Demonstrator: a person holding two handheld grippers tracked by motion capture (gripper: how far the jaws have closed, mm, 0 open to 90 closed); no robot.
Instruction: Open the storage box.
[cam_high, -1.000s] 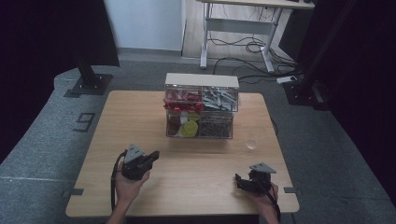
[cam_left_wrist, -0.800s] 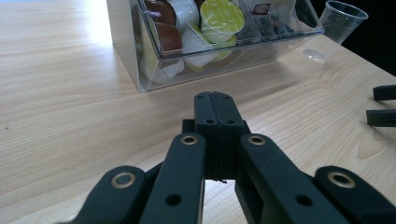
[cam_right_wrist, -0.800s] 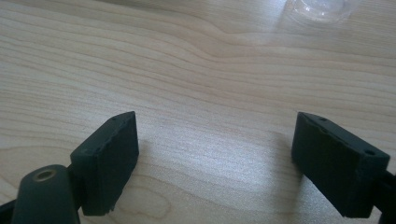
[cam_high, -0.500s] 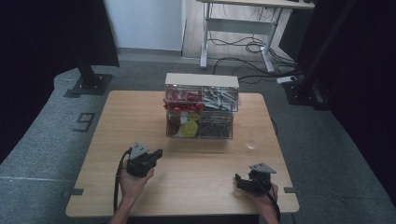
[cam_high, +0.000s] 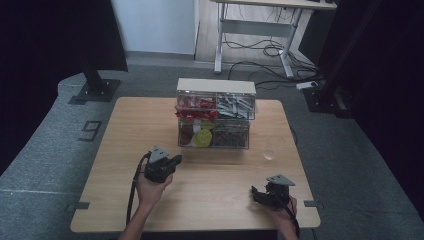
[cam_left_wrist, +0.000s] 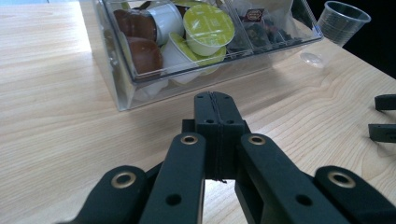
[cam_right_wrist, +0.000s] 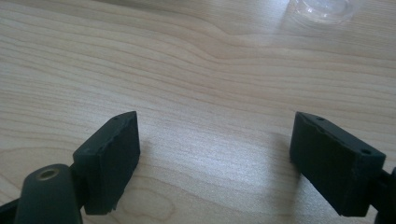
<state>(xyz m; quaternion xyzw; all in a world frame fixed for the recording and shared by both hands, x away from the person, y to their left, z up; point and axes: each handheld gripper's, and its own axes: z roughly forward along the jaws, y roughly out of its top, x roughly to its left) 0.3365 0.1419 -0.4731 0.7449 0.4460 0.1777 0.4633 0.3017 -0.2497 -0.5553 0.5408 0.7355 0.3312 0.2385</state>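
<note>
Pods (cam_left_wrist: 201, 28), brown, white and green-lidded, fill the lower left drawer of the clear organizer (cam_high: 215, 114), which stands at the far middle of the table (cam_high: 125, 130). To its right a clear cup (cam_high: 270, 153) stands on the wood. The left gripper (cam_high: 172, 161) is held near the organizer's front, its jaws pressed together on nothing. The right gripper (cam_high: 257, 194) rests at the table's near right corner, jaws spread wide over bare wood, empty.

clear organizer (cam_high: 215, 114), wooden table (cam_high: 125, 130), two grippers
</note>
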